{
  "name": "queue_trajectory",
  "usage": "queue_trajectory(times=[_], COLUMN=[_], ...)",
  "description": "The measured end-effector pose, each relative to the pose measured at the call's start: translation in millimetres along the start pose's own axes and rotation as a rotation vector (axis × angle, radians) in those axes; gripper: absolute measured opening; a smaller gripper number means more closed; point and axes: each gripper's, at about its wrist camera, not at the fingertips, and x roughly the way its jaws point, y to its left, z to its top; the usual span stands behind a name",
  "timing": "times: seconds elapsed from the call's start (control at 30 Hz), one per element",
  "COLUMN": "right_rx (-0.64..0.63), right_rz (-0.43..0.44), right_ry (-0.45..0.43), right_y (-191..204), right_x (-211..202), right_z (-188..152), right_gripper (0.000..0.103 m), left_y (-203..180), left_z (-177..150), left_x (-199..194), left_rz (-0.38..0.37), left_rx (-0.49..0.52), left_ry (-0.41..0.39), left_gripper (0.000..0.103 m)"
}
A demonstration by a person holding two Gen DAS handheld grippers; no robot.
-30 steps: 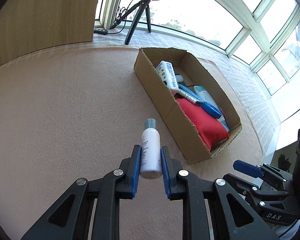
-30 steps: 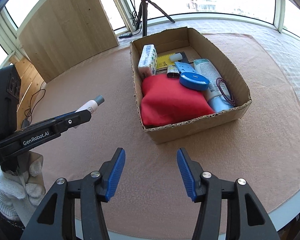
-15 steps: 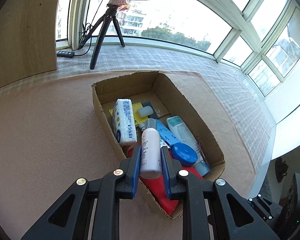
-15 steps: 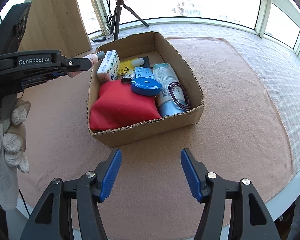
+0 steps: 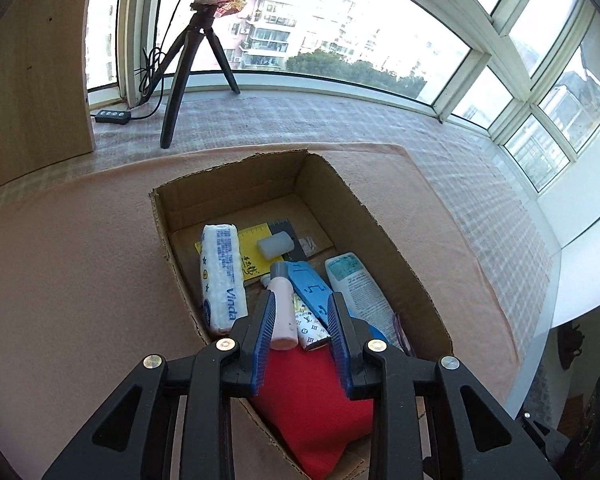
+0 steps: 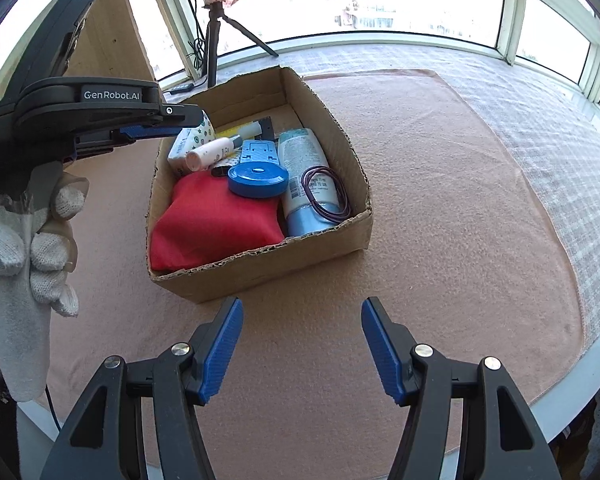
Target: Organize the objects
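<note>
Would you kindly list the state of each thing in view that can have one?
left hand-held gripper: open, above the box
right hand-held gripper: open, empty
small bottle: released, capped, lying in the box
cardboard box: open-topped, partly filled
large tube: lying flat in the box

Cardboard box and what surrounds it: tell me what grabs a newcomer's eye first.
The open cardboard box in the middle of the pinkish mat, crammed with a red pouch, a round blue tape measure and a pale blue tube. Above its left side the left gripper stands open, a small pink bottle against one finger. The right gripper gapes empty in front.
</note>
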Motion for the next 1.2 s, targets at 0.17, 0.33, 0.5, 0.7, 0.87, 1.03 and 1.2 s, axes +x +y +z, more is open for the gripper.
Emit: queue_trajectory(times=[0.17,0.33,0.5,0.7,0.87,1.03,1.2], right_rx=[-0.012,-0.031,-0.043,-0.064,-0.089,-0.124,-0.151], right_rz=[0.008,0.022,0.042,0.059,0.073,0.081,0.089], right_ry=[0.007,0.01,-0.003,-0.008,-0.015,-0.03,-0.039], right_y=[5.7,18.5,37.8,69.4,99.2,132.1,159.4], right_x=[1.7,2.5,-0.4,-0.6,-1.6,-2.1,-3.7], right_z=[1.6,4.2,7.3,7.5,9.4,13.3,12.8], right_gripper=[0.058,0.058,0.058,0.058,0.058,0.058,0.058], left_y=[4.2,14.7,34.6,72.9,101.8,126.1,149.4], left_z=[-2.5,-12.3,-31.2,-59.6,-83.6,-107.3,-128.6], left_x=[-13.1,-35.6,-60.6,-95.1,-120.5,-143.5,-165.7], left_rz=[0.023,0.071,0.14,0.203,0.274,0.31,0.351], left_rx=[0.011,0.028,0.04,-0.026,-0.054,-0.08,-0.12], left_ry=[-0.018,-0.046,-0.065,-0.071,-0.06,-0.05,-0.051], left_gripper=[0.03,0.043,0.064,0.085,0.093,0.094,0.094])
